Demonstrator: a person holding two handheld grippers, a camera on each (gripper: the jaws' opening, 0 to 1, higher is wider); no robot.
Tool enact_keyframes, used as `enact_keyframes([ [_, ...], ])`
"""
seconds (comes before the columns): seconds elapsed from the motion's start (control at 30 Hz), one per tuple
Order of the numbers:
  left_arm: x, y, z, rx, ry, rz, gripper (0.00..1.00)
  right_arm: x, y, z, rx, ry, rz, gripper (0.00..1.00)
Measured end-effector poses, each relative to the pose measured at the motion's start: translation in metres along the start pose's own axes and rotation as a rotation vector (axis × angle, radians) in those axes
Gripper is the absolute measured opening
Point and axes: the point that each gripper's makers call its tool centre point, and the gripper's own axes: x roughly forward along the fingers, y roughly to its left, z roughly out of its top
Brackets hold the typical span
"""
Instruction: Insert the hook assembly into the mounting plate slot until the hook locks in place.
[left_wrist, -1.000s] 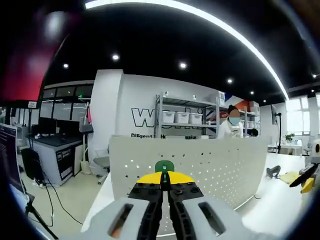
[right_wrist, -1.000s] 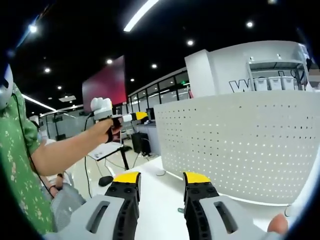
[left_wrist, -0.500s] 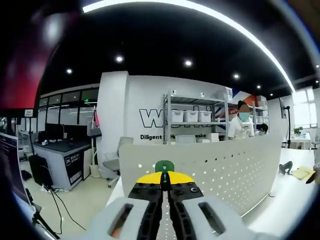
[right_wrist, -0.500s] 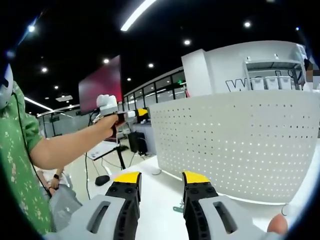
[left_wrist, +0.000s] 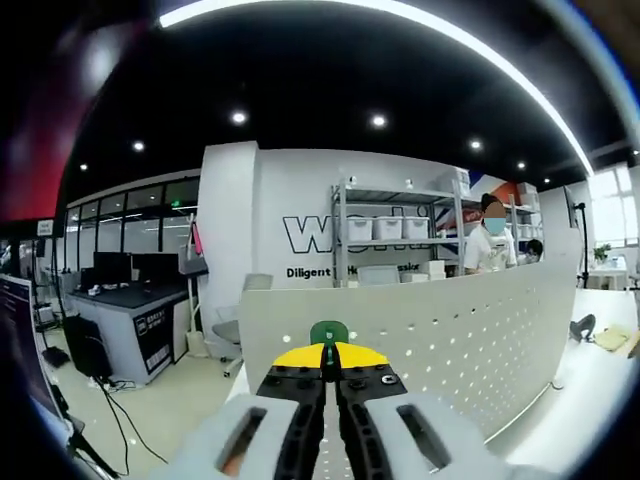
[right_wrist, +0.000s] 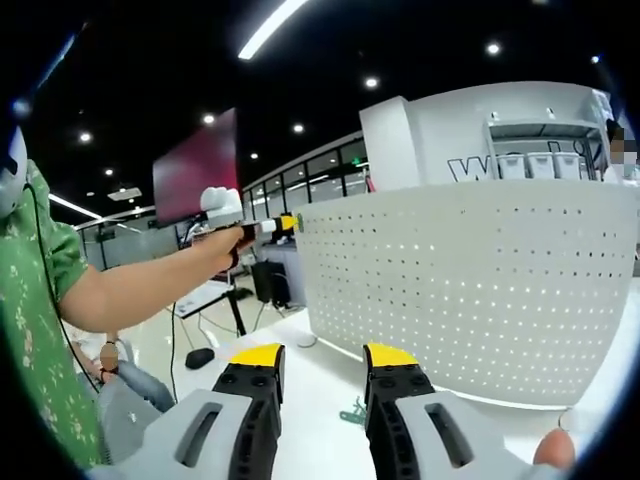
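I see a white perforated panel (right_wrist: 480, 290) that looks like matt painted sheet metal, smooth between its holes. My gripper fingers (left_wrist: 300, 385) are black moulded plastic, ribbed, with glossy yellow tips on pale grey matt housings. The small green hook piece (left_wrist: 329, 333) looks like smooth plastic. The white bench (right_wrist: 320, 400) is smooth, slightly glossy.

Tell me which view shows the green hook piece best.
The left gripper view: the green hook piece sits pinched at the left gripper tips, before the perforated white panel. In the right gripper view that gripper is far off, the hook indiscernible.
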Motion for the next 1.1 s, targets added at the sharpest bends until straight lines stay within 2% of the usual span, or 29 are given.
enact_keyframes([
  [0.47,0.009,0.003,-0.006,0.023,-0.013,0.035,0.02,0.004,-0.002,-0.001,0.003,0.011,-0.005,0.30],
  [1.1,0.015,0.005,-0.008,0.051,-0.013,0.040,0.02,0.006,-0.003,-0.005,0.009,0.024,-0.005,0.28],
])
